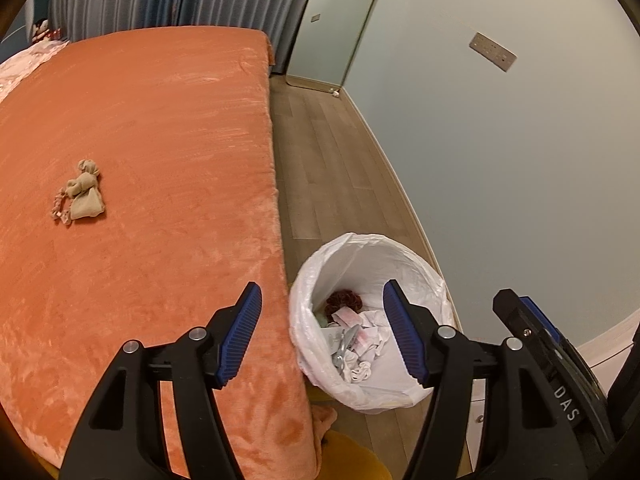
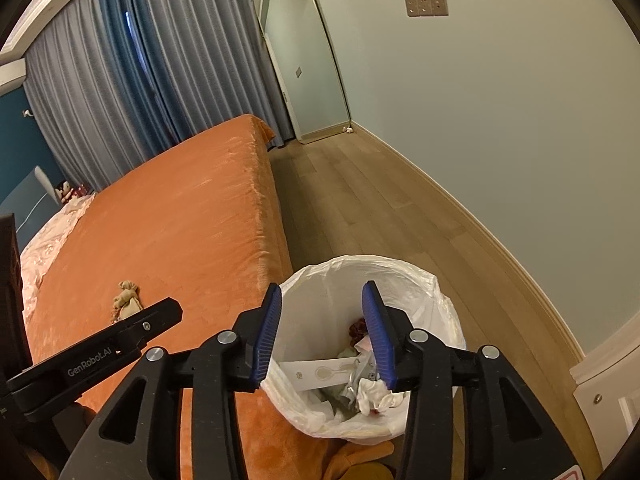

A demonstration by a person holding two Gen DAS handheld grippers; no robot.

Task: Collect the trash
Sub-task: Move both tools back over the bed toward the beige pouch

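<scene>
Right beside the bed's edge, on the wooden floor (image 2: pixel 360 200), stands the trash bin (image 1: pixel 416 264), lined with a white plastic bag whose rim folds over the outside. Inside it lie crumpled white tissues (image 2: pixel 374 396), a flat white card with printed outlines (image 2: pixel 320 374), something dark red and ruffled (image 1: pixel 343 300), and a few silvery bits (too tangled to name). The left gripper (image 1: pixel 322 334) hangs above the gap between bed and bin, its blue-padded fingers spread wide with nothing between them; one finger sits over the blanket's edge, the other over the bin's mouth. The right gripper (image 2: pixel 326 334) hovers directly over the bin, fingers likewise parted and empty, framing the bag's opening. Each gripper shows at the margin of the other's view, the two close side by side.

On the orange blanket (image 1: pixel 160 120) covering the bed lies a small beige bundle (image 1: pixel 82 196), crumpled and knotted, with a short pinkish strip touching its left side; it sits well apart from both grippers and from the bin. Further back, grey-blue curtains (image 2: pixel 140 72) hang behind the bed, a tall mirror (image 2: pixel 304 64) leans in the corner against the pale wall, and a socket plate (image 2: pixel 426 6) is set high on that wall
</scene>
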